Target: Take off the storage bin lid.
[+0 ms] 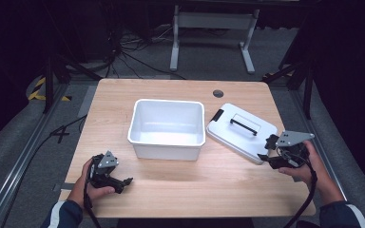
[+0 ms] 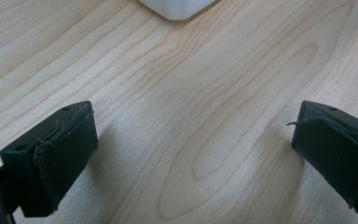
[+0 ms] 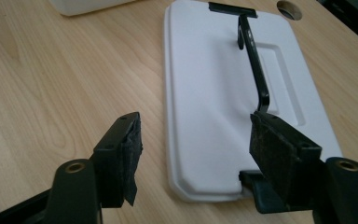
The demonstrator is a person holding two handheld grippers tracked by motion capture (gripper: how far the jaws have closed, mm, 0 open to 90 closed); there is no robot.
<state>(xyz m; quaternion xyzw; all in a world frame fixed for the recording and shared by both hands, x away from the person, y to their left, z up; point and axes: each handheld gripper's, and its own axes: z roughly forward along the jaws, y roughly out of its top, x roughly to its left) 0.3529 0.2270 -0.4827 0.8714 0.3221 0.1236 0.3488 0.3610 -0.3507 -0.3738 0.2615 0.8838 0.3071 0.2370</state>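
A white plastic bin (image 1: 166, 151) stands open at the middle of the wooden table (image 1: 218, 185). Its white lid (image 1: 233, 135) lies flat to the bin's right, with a black handle (image 1: 243, 126) on top and a black latch (image 1: 217, 115) at its far end. My right gripper (image 1: 266, 151) is at the lid's near right end. In the right gripper view it (image 3: 196, 154) is open, and its jaws stand on either side of the near edge of the lid (image 3: 205, 93), not pressing on it. My left gripper (image 1: 126, 182) rests near the front left, open (image 2: 191, 154) over bare wood.
A round cable hole (image 1: 217, 93) sits near the table's far edge. A corner of the bin (image 2: 177, 7) shows ahead of the left gripper. Beyond the table are a white desk frame (image 1: 214, 28), loose cables and dark floor.
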